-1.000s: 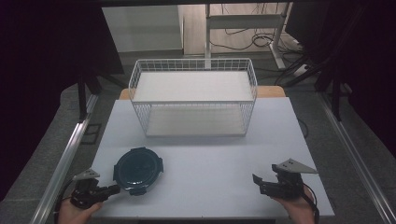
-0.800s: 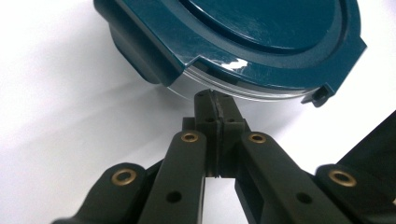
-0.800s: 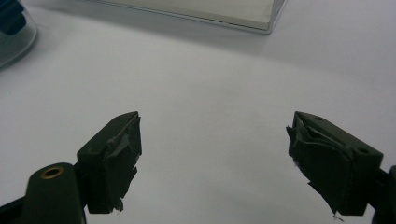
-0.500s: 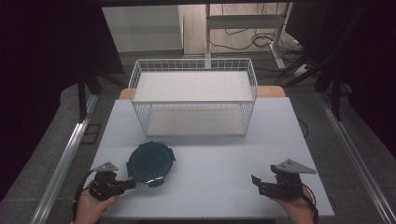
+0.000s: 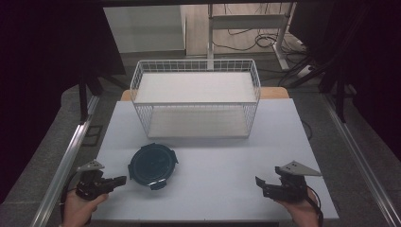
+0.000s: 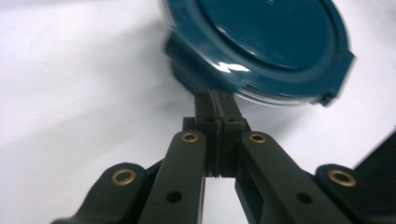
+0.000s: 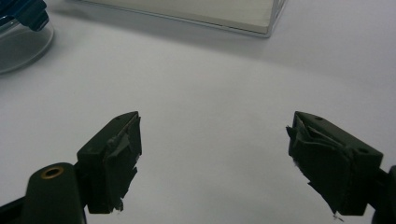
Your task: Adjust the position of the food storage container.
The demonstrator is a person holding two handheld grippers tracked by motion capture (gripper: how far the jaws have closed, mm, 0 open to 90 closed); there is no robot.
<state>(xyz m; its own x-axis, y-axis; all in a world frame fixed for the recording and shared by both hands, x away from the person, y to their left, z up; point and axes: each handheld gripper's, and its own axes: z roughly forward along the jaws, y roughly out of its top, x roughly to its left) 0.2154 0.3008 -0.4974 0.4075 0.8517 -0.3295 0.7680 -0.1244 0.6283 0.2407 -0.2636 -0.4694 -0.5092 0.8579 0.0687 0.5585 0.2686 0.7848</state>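
A round container with a dark teal lid [image 5: 153,165] lies on the white table [image 5: 222,170], left of the middle. My left gripper [image 5: 124,178] is shut with nothing between its jaws, and its tips point at the container's near left edge. In the left gripper view the shut tips [image 6: 217,95] sit right under a clasp on the lid's rim [image 6: 271,42]; whether they touch it I cannot tell. My right gripper [image 5: 261,185] rests near the front right of the table, open, with bare table between its jaws [image 7: 215,121]. The container's clear bowl [image 7: 18,37] sits at the far left of the right gripper view.
A white wire basket [image 5: 196,120] with a pale liner stands at the back middle of the table; its front edge [image 7: 187,11] runs along the top of the right gripper view. Metal rails run along both sides of the table. Desk legs and cables lie beyond the basket.
The container slid to the right with the shut left gripper right behind it. That gripper has since drawn back a little to the left. The right gripper stayed put.
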